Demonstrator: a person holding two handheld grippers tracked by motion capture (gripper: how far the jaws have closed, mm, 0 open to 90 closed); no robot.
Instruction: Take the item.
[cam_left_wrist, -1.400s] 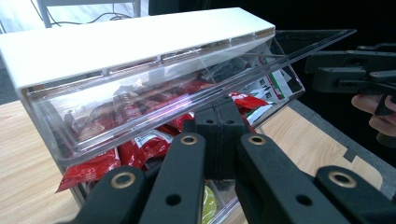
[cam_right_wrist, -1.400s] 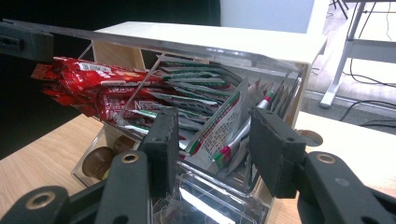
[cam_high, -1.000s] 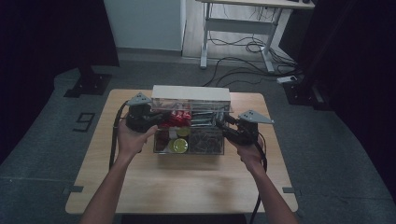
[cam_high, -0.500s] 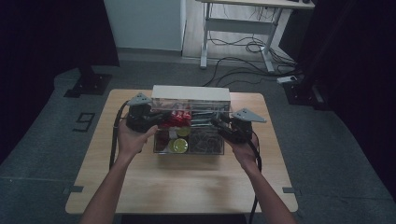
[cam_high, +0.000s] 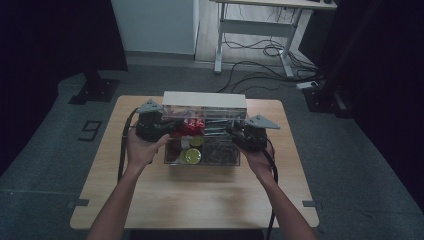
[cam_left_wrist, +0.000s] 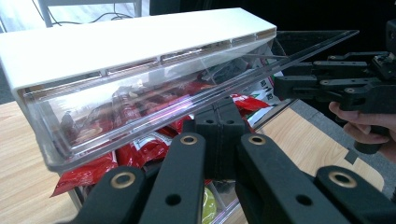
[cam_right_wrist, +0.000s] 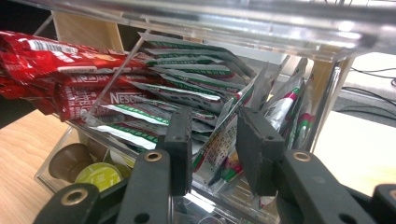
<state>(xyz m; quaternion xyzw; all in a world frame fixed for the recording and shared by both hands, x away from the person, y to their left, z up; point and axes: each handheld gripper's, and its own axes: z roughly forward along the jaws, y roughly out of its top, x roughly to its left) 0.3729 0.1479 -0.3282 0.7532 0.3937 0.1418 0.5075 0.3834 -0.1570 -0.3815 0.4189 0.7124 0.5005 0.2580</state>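
A clear compartment box (cam_high: 239, 161) stands mid-table with its white-edged lid (cam_high: 205, 99) raised at the back. Red sachets (cam_high: 189, 127) fill one section and green-and-white sachets (cam_right_wrist: 187, 70) another. My left gripper (cam_high: 170, 128) is at the box's left side. Its jaws are shut, and their tips (cam_left_wrist: 219, 121) rest against the lid's (cam_left_wrist: 130, 46) clear front edge. My right gripper (cam_right_wrist: 217, 149) reaches into the right section. Its jaws have just been closing around an upright green-and-white sachet (cam_right_wrist: 219, 140), and a gap still shows beside it. From above, the right gripper (cam_high: 232, 131) is at the box's right.
Coffee capsules, one lime green (cam_right_wrist: 100, 175) and one brown (cam_right_wrist: 70, 161), lie in the front section. The wooden table (cam_high: 200, 200) has bare room in front of the box. A desk frame and cables (cam_high: 260, 50) stand on the floor beyond the table.
My right gripper has edged a little leftward into the box's right section. The left hand and the lid have stayed put.
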